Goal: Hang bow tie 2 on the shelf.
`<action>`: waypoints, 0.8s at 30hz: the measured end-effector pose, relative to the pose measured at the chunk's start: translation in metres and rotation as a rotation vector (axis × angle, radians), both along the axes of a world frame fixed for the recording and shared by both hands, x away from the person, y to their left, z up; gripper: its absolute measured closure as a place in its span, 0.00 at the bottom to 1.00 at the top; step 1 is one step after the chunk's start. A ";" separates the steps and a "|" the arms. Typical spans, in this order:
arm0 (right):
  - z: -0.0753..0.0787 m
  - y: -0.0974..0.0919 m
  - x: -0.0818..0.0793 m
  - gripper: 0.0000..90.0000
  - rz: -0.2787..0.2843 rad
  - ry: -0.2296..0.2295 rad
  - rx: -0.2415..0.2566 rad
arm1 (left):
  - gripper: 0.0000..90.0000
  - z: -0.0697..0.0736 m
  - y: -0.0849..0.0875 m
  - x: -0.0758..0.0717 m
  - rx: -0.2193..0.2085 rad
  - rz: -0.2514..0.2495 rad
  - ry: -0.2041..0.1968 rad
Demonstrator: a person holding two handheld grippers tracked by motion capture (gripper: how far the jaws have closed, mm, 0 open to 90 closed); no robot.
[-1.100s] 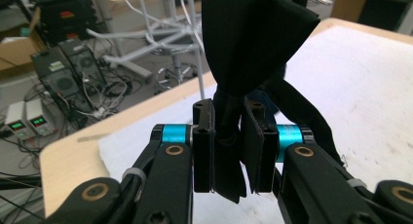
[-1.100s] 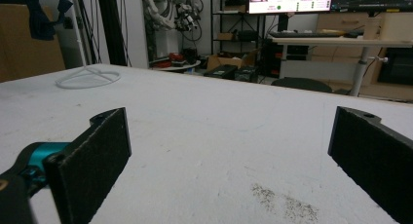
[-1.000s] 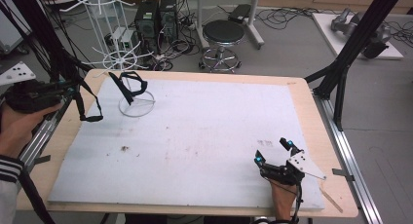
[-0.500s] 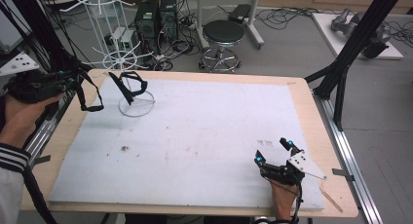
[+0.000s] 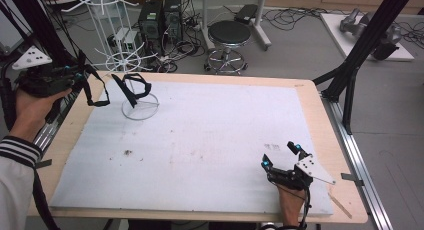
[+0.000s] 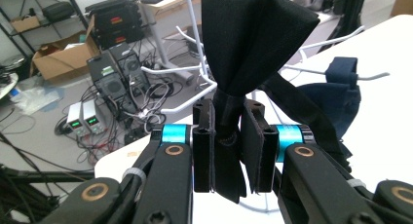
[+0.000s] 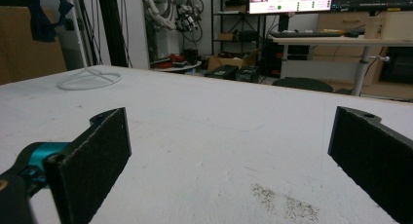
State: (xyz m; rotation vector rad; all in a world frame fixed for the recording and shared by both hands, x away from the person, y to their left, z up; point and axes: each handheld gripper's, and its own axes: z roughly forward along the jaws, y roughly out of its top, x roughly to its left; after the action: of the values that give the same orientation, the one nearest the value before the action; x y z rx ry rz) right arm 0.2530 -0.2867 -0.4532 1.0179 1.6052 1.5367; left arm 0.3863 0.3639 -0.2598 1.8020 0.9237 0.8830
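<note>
Over at the far left corner of the tabletop (image 5: pixel 310 115), the left gripper (image 5: pixel 82 76) has its jaws pinched tight on a black bow tie (image 6: pixel 243 53). In the left gripper view the pads squeeze the narrow knot in the middle, so the wings fan out above and the tail ends hang below. Makes sense to me: the knot is the only firm, bunched bit, and grabbing a wing would just let it flop. From the high view its strap (image 5: pixel 95 92) dangles off the gripper in a loop, clear of the surface.

Right beside it stands a small white wire stand (image 5: pixel 140 110) with another dark fabric piece (image 5: pixel 132 87) already draped on its arm. I'd guess the held tie is headed for that stand too, hence holding it up at hook height rather than low. The dangling strap looks like the thing most likely to snag on the wire arms.

Down at the near right edge, the right gripper (image 5: pixel 281 156) sits low on the white mat with its jaws spread wide and nothing between them. Looks parked out of the way, honestly.
</note>
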 end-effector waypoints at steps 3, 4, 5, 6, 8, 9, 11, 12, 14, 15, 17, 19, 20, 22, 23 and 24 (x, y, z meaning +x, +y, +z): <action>0.000 0.000 0.000 0.01 0.001 -0.002 0.000 | 0.84 -0.001 -0.002 0.004 -0.001 0.009 0.005; 0.000 0.000 0.000 0.01 0.002 -0.004 -0.001 | 0.84 0.000 -0.002 0.005 0.002 0.009 0.006; 0.000 0.000 0.000 0.01 0.002 -0.001 0.001 | 0.84 0.000 -0.003 0.006 0.004 0.009 0.004; 0.000 0.000 0.000 0.01 0.002 -0.002 0.001 | 0.84 0.001 -0.005 0.007 0.005 0.010 0.002; 0.000 0.000 0.000 0.01 0.002 -0.001 0.001 | 0.84 0.003 -0.007 0.008 0.013 0.010 0.001; 0.000 -0.001 0.000 0.01 0.003 -0.002 -0.001 | 0.84 0.003 -0.008 0.009 0.016 0.010 0.000; 0.000 0.000 0.000 0.01 0.002 -0.001 0.001 | 0.84 0.005 -0.010 0.011 0.026 0.011 0.000; 0.000 0.000 0.000 0.01 0.002 -0.004 -0.001 | 0.84 0.005 -0.011 0.012 0.033 0.011 0.000; 0.000 0.000 0.000 0.01 0.002 -0.002 0.001 | 0.84 0.005 -0.013 0.015 0.043 0.012 0.001; 0.000 -0.001 0.000 0.01 0.002 -0.002 0.001 | 0.84 0.005 -0.015 0.016 0.048 0.012 0.001; 0.000 0.000 0.000 0.01 0.002 -0.001 0.003 | 0.84 0.004 -0.017 0.018 0.051 0.015 0.003; 0.000 -0.001 0.001 0.01 0.002 -0.006 0.003 | 0.84 0.003 -0.019 0.021 0.059 0.016 0.006; 0.000 -0.001 0.000 0.01 0.002 -0.004 0.004 | 0.84 0.003 -0.020 0.023 0.061 0.015 0.009; 0.000 -0.001 0.001 0.01 0.003 -0.007 0.001 | 0.84 0.003 -0.022 0.024 0.062 0.015 0.010; 0.000 0.000 0.000 0.01 0.000 -0.001 0.007 | 0.84 0.003 -0.022 0.025 0.058 0.016 0.009; 0.000 -0.001 0.000 0.01 0.002 0.001 0.006 | 0.84 0.003 -0.023 0.026 0.060 0.014 0.016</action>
State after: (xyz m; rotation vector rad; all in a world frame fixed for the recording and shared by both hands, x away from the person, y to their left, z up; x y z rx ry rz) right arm 0.2531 -0.2873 -0.4534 1.0209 1.6034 1.5433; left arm 0.4120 0.3413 -0.2570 1.8578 0.9300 0.9152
